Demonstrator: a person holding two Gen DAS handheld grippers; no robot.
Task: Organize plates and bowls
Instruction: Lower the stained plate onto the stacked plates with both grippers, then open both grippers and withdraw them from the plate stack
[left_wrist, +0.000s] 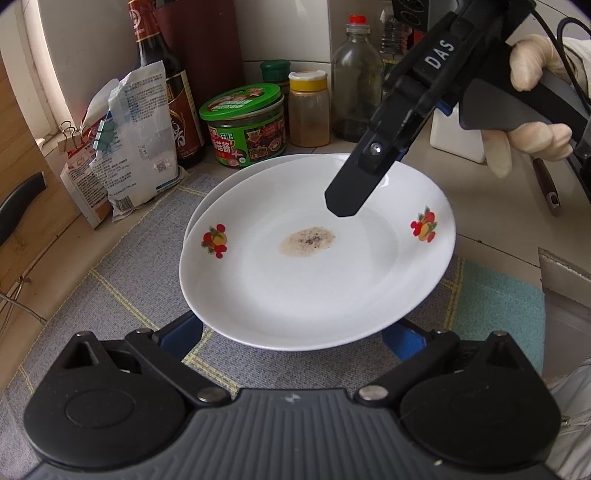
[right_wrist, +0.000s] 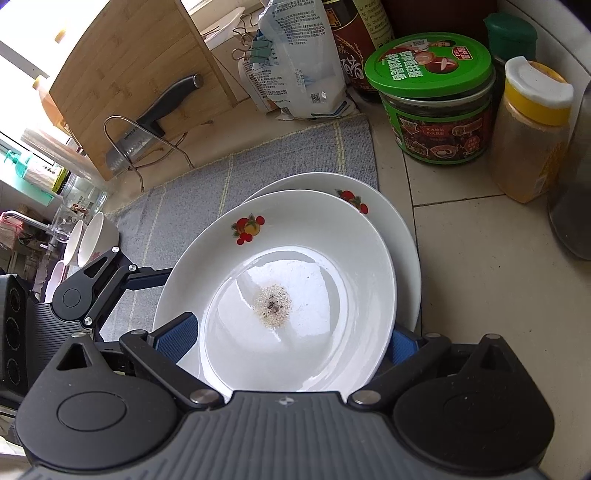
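The left tool (left_wrist: 291, 334) sat low at the near rim of the top plate (left_wrist: 317, 266), its blue fingers (left_wrist: 181, 334) spread wide to either side of the rim; whether they touched it could not be told. The right tool (left_wrist: 343, 203) reached in from the upper right, slanting down over the plate's far side, held by a gloved hand (left_wrist: 532, 110). In its own camera its fingers (right_wrist: 177, 336) stood wide apart, flanking the top plate's near edge (right_wrist: 280, 306); grip could not be confirmed. The top plate, with a brownish speckled residue (left_wrist: 308, 242) at its centre, lay offset on a second plate (left_wrist: 258, 166), both on a grey mat (left_wrist: 122, 266) on the desk (right_wrist: 480, 258). Jars and bottles, a green-lidded jar (left_wrist: 243, 125) among them, crowded the far edge just beyond the plates. Bare mat lay open to the left, and bowls (right_wrist: 92, 240) stood off at that side.
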